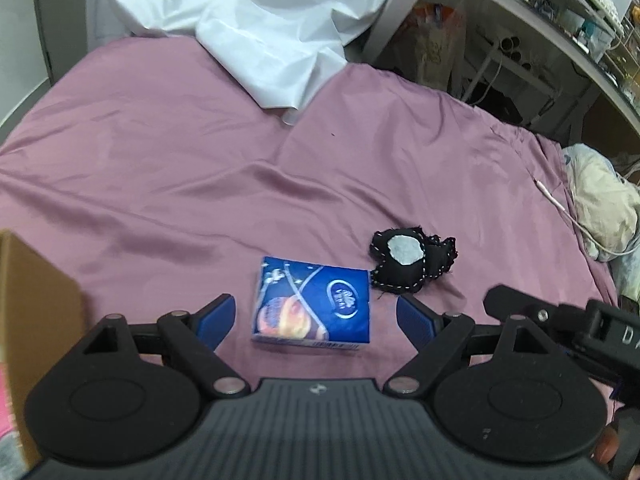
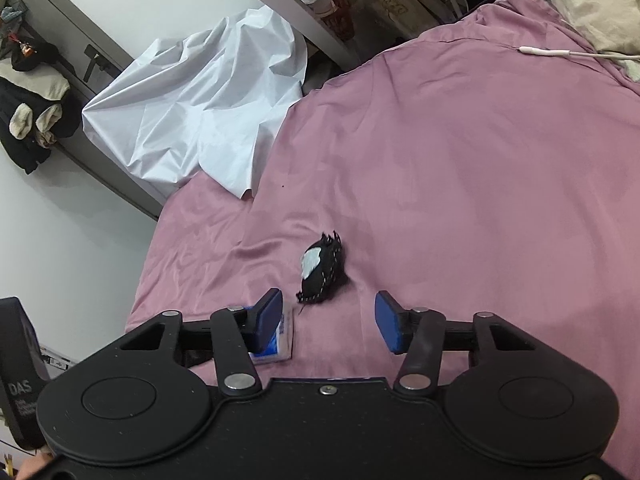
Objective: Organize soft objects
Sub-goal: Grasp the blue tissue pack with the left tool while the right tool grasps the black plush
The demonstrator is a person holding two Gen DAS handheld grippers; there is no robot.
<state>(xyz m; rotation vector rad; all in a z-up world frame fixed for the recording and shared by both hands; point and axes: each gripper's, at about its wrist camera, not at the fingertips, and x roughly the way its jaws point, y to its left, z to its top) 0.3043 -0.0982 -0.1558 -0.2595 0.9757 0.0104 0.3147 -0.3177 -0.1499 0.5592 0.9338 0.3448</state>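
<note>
A blue tissue pack (image 1: 311, 309) with a planet print lies on the pink bedsheet (image 1: 200, 168). My left gripper (image 1: 316, 318) is open, its blue pads on either side of the pack, not touching it. A small black stitched plush with a white patch (image 1: 408, 260) lies just right of the pack. In the right wrist view the plush (image 2: 322, 272) lies ahead of my open, empty right gripper (image 2: 328, 322). The tissue pack (image 2: 278, 340) is partly hidden behind the left fingertip (image 2: 267, 324). The right gripper's body also shows in the left wrist view (image 1: 568, 332).
A brown cardboard box edge (image 1: 36, 320) stands at the left. A crumpled white sheet (image 1: 260, 20) lies at the far end of the bed. A pillow (image 1: 600, 208) and white cable (image 2: 560, 53) lie at the right. A cluttered desk (image 1: 520, 20) stands beyond.
</note>
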